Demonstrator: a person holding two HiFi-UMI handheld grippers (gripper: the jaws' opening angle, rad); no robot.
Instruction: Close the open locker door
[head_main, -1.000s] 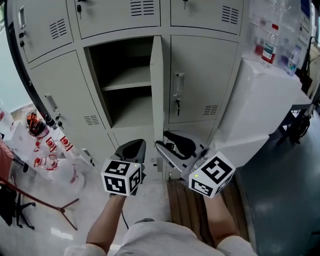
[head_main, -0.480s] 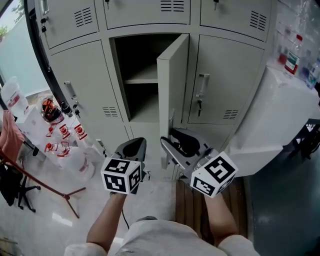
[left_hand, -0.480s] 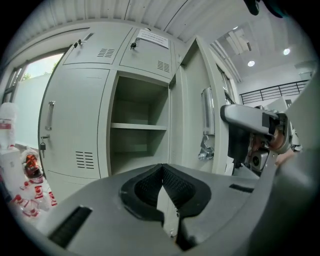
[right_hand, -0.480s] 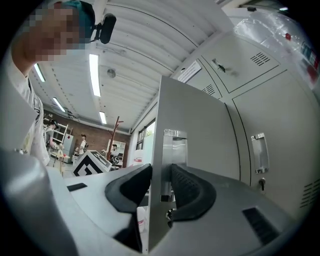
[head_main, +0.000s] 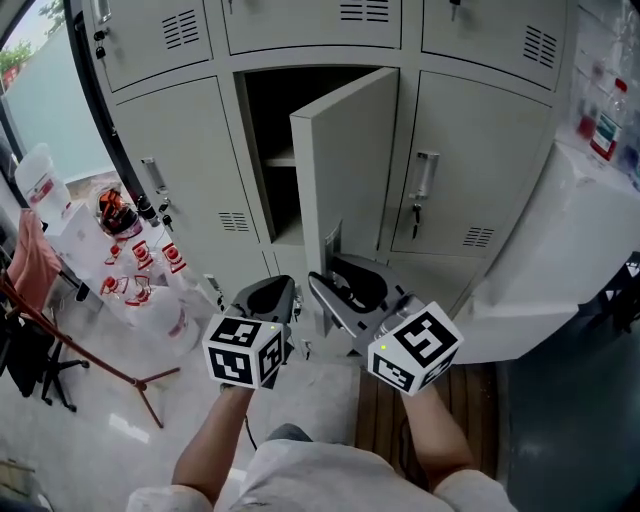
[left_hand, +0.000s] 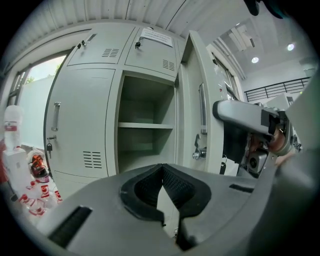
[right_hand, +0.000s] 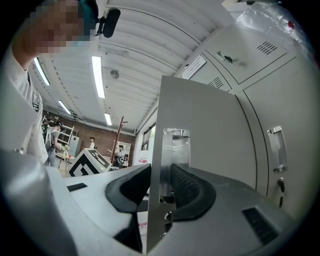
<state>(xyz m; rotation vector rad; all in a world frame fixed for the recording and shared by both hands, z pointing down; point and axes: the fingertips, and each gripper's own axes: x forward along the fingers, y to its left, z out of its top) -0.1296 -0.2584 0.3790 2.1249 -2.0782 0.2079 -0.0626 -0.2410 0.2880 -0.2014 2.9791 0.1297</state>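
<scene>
Pale floor (head_main: 95, 415) is spreading beneath a grey locker bank (head_main: 185, 150), its top cut off. Two grippers are working at one half-swung locker door (head_main: 345, 165). Left of the door, the left gripper (head_main: 268, 297) is hovering, fingers together on nothing. At its lower edge, the right gripper (head_main: 338, 285) is clamping the door between its fingers.
</scene>
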